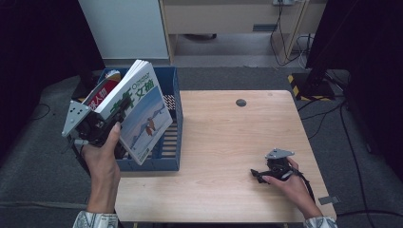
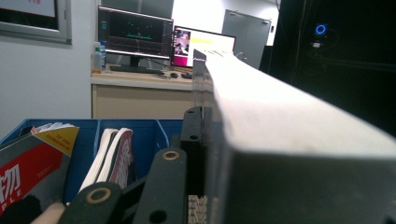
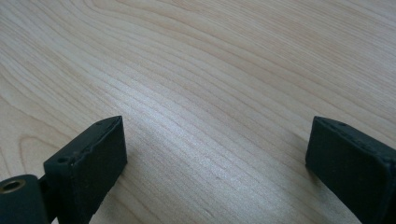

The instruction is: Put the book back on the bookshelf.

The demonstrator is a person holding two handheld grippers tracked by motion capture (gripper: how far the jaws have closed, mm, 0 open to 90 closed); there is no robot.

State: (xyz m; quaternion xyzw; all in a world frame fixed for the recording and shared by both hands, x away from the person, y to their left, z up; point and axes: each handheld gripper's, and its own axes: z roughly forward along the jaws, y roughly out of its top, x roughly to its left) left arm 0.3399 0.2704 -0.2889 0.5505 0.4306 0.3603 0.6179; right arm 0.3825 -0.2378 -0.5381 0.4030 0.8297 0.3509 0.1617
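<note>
left gripper (image 1: 111, 118) clamped on book (image 1: 138, 111), held above blue rack (image 1: 173, 142) at table's left. book tilted, long axis running up-right, cover facing right. right gripper (image 1: 256, 175) rests on table (image 1: 228, 137), jaws apart, nothing between them.

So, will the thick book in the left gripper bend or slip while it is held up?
The book probably stays stiff: its page block looks thick. It seems heavy, and the left gripper clamps one edge, so it may sag or twist.

Light wood worktop (image 1: 223, 137) with a round grommet (image 1: 241, 102) near its far edge; a blue file box (image 1: 173, 123) stands at its left edge.
</note>
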